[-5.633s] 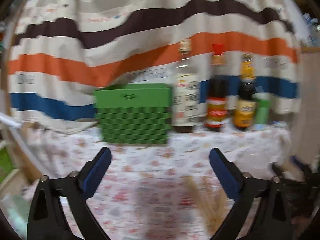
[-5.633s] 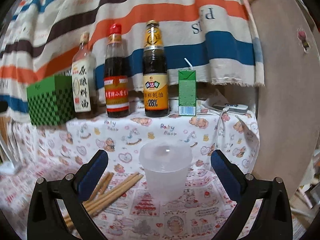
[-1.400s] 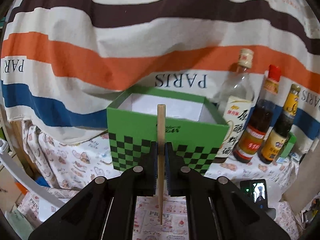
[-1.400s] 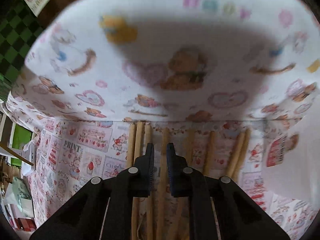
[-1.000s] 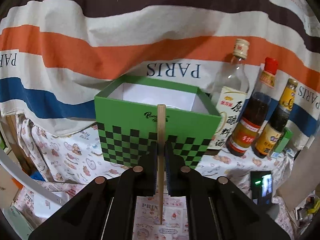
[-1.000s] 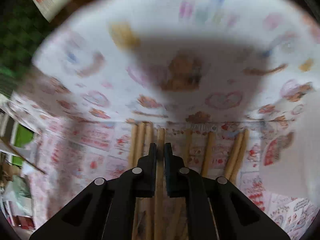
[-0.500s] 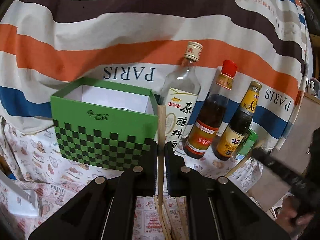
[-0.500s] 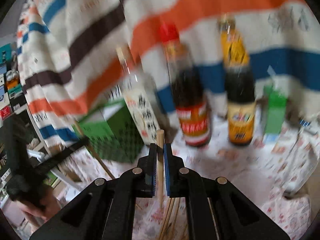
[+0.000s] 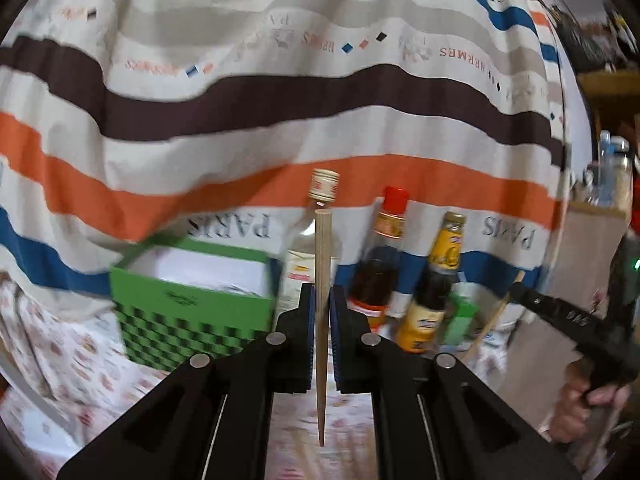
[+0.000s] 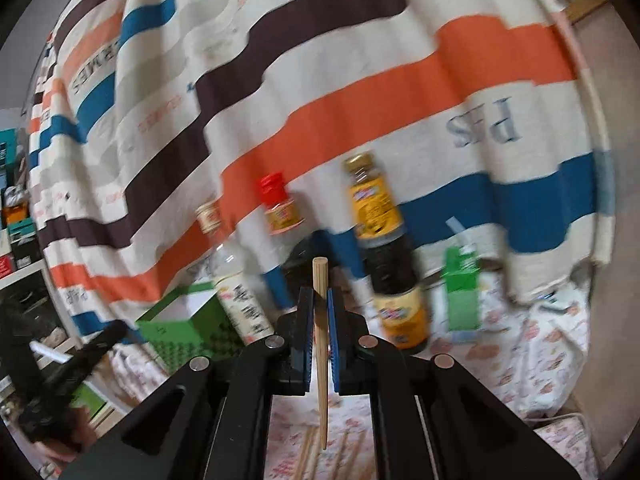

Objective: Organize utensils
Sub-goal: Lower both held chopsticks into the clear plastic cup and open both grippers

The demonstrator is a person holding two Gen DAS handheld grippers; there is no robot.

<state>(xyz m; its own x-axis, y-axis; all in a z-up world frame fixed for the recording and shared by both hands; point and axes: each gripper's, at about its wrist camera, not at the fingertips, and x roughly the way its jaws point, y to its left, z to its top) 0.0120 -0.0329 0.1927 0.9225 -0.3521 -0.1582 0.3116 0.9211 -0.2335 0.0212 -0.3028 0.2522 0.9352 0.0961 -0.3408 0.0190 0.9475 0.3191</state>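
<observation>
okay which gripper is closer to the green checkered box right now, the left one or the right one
Left, as far as I can tell. The left gripper holds its chopstick just right of the green checkered box. The right gripper, also holding a chopstick, sits farther right, facing the bottles.

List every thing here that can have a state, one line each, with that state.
left gripper: jaws shut on a chopstick, held upright.
right gripper: jaws shut on a second chopstick, upright.
green box: open on top, standing.
three sauce bottles: capped, standing.
green drink carton: standing, straw in.
loose chopsticks: lying on the table.
</observation>
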